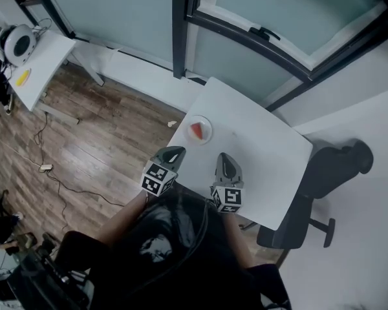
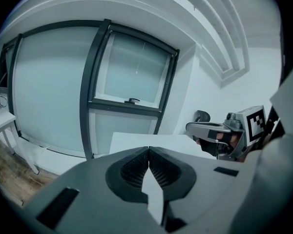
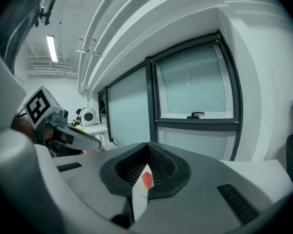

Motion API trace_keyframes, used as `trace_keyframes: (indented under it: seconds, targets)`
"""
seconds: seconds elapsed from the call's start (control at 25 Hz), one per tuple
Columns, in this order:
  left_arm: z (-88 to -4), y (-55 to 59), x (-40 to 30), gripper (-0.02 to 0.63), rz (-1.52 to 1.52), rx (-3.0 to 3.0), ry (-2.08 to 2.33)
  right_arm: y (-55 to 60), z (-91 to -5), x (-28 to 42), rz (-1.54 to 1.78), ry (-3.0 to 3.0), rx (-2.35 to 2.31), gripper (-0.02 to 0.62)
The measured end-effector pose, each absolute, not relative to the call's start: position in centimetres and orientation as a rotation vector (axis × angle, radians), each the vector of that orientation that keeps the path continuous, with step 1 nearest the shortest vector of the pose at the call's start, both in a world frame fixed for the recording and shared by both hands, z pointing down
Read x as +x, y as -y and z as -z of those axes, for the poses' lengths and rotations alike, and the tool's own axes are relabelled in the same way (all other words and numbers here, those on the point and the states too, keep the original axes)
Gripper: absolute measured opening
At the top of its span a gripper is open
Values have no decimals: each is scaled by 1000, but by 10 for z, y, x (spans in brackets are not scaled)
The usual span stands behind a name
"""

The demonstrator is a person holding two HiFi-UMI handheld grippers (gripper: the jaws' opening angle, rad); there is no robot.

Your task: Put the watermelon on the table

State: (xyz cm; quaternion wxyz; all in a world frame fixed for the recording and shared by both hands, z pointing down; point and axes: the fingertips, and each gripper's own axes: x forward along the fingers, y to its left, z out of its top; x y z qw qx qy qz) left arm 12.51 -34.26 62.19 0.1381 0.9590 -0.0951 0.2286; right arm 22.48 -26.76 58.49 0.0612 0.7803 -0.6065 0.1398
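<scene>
Black shirt fabric (image 1: 168, 250) is filling the bottom of the head view, nearest to us, and we are reaching both arms forward from it. We are holding the left gripper (image 1: 174, 152) at the near left edge of the white table (image 1: 271, 154). Its own view is showing its jaws pressed tip to tip with nothing between them. We are holding the right gripper (image 1: 226, 159) just beside it, over the tabletop, and its jaws are likewise standing closed and empty. Through the slit below their tips, the right gripper view is showing a scrap of red that lies farther off.

Just past both grippers, the watermelon slice (image 1: 198, 131) is lying on a small white plate (image 1: 209, 124), and the plate is sitting on the table toward its left side. Neither gripper is touching the slice or the plate.

To the right of the table, a black office chair (image 1: 330, 173) is standing close against its edge. To the left, a wooden floor (image 1: 84, 141) is stretching away, with a cable and a power strip (image 1: 45, 167) lying on it. Farther left, a second white table (image 1: 45, 63) is carrying a round white device (image 1: 16, 44) and a small yellow object (image 1: 22, 77). Farthest off, a dark-framed window with a handle (image 1: 264, 33) is running along the wall behind the table.
</scene>
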Motion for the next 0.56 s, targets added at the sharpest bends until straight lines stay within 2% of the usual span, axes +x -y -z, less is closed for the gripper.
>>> trace_keyframes:
  seconds: [0.56]
  targets:
    - [-624, 349, 111, 6, -670, 2750, 351, 279, -598, 219, -486, 1914, 2304, 11]
